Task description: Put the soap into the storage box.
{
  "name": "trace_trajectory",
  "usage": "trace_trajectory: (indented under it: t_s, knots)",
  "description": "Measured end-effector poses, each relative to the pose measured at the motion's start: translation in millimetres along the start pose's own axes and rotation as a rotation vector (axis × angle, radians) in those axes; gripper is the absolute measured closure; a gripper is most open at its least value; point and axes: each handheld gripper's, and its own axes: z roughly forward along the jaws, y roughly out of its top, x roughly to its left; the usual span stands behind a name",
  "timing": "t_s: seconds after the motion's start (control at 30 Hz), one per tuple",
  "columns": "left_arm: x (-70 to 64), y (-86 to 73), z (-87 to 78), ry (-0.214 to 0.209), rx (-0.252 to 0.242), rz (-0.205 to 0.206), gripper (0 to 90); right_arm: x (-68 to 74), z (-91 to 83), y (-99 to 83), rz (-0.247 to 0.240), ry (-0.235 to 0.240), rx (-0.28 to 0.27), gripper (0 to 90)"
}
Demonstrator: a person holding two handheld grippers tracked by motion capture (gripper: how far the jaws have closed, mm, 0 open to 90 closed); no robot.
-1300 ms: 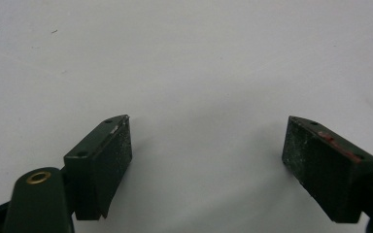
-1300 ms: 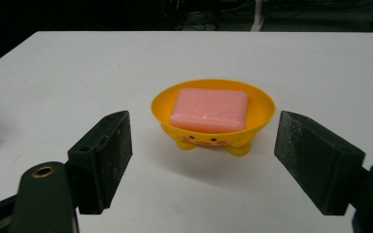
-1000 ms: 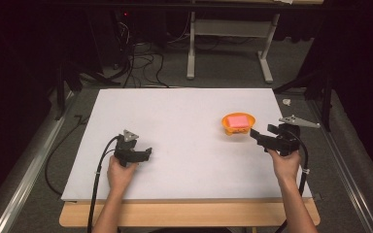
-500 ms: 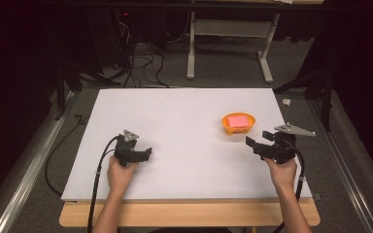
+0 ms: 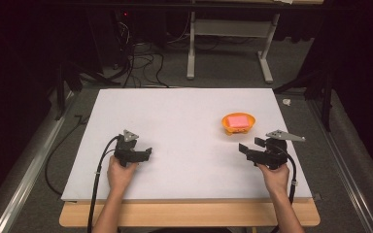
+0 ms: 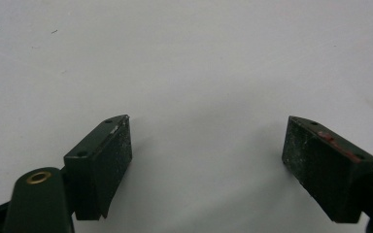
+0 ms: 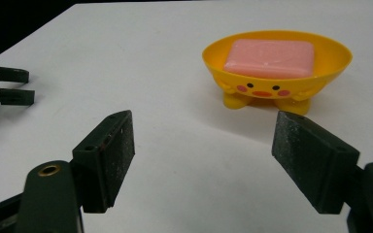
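An orange duck-faced soap dish holding a pink bar of soap stands on the right part of the white board. My right gripper rests just in front of it, jaws open and empty, pointing left. In the right gripper view the dish and soap lie ahead and to the right of the open right gripper. My left gripper sits on the board's near left, open with nothing in it; only bare board shows between its jaws.
The board lies on a wooden table whose edge shows at the front. Black cables trail from both grippers. Dark floor, cables and a metal table frame lie beyond the far edge. The left gripper's fingertips show far left in the right gripper view.
My right gripper has drawn back from the soap dish toward the near edge and slightly left. The left gripper has stayed put.
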Motion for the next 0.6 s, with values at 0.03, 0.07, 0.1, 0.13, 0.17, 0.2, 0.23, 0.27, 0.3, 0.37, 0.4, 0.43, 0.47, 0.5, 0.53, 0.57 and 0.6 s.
trace_trajectory:
  t_s: [0.03, 0.07, 0.1, 0.13, 0.17, 0.2, 0.23, 0.27, 0.3, 0.37, 0.4, 0.43, 0.47, 0.5, 0.53, 0.57, 0.6]
  knots:
    - [0.0, 0.0, 0.0, 0.0, 0.0, 0.0, 18.7, 0.2, 1.0, -0.6, -0.002, 0.002, -0.001, 24.1]
    - [0.0, 0.0, 0.0, 0.001, 0.0, 0.0, 18.7, 0.7, 2.1, -1.2, 0.001, 0.005, 0.003, 24.2]
    - [0.0, 0.0, 0.0, 0.0, 0.0, 0.0, 18.7, 1.0, 4.1, -2.0, -0.002, 0.007, 0.007, 24.3]
    - [0.0, 0.0, 0.0, 0.0, 0.0, 0.0, 18.7, 1.0, 4.1, -2.0, -0.002, 0.007, 0.007, 24.3]
    - [0.0, 0.0, 0.0, 0.0, 0.0, 0.0, 18.7, 1.8, 7.8, -3.5, -0.009, 0.008, 0.012, 24.4]
    - [0.0, 0.0, 0.0, 0.0, 0.0, 0.0, 18.7, 2.4, 9.6, -4.2, -0.01, 0.008, 0.017, 24.5]
    - [0.0, 0.0, 0.0, 0.0, 0.0, 0.0, 18.7, 3.4, 11.1, -5.1, -0.009, 0.006, 0.022, 24.7]
    - [-0.1, 0.0, 0.1, 0.001, 0.0, 0.0, 18.7, 3.4, 12.5, -5.7, -0.019, 0.006, 0.022, 24.8]
    - [0.0, 0.0, 0.0, 0.001, 0.0, 0.0, 18.7, 4.6, 14.6, -7.0, -0.016, 0.011, 0.026, 25.0]
    - [0.0, 0.0, 0.0, 0.0, 0.0, 0.0, 18.7, 5.7, 17.5, -8.7, -0.019, 0.013, 0.034, 25.4]
    - [-0.1, 0.0, 0.1, 0.001, 0.0, 0.0, 18.7, 6.1, 19.4, -9.6, -0.024, 0.013, 0.039, 25.3]
    - [0.0, 0.0, 0.1, 0.001, 0.0, 0.0, 18.7, 6.5, 21.1, -10.4, -0.029, 0.01, 0.043, 25.4]
    - [0.0, 0.0, 0.1, 0.001, 0.0, 0.0, 18.7, 6.8, 23.0, -11.5, -0.03, 0.009, 0.047, 25.4]
    - [0.0, 0.0, 0.0, 0.001, 0.0, 0.0, 18.7, 6.7, 24.1, -12.1, -0.033, 0.005, 0.05, 25.4]
    - [0.0, 0.0, 0.0, 0.001, 0.0, 0.0, 18.7, 6.6, 25.8, -13.3, -0.031, 0.002, 0.052, 25.3]
    - [0.0, 0.0, 0.0, 0.001, 0.0, 0.0, 18.7, 6.4, 26.7, -13.9, -0.031, -0.001, 0.057, 25.3]
    - [0.0, 0.0, 0.1, 0.001, 0.0, 0.0, 18.7, 6.4, 27.9, -15.0, -0.028, -0.003, 0.063, 25.3]
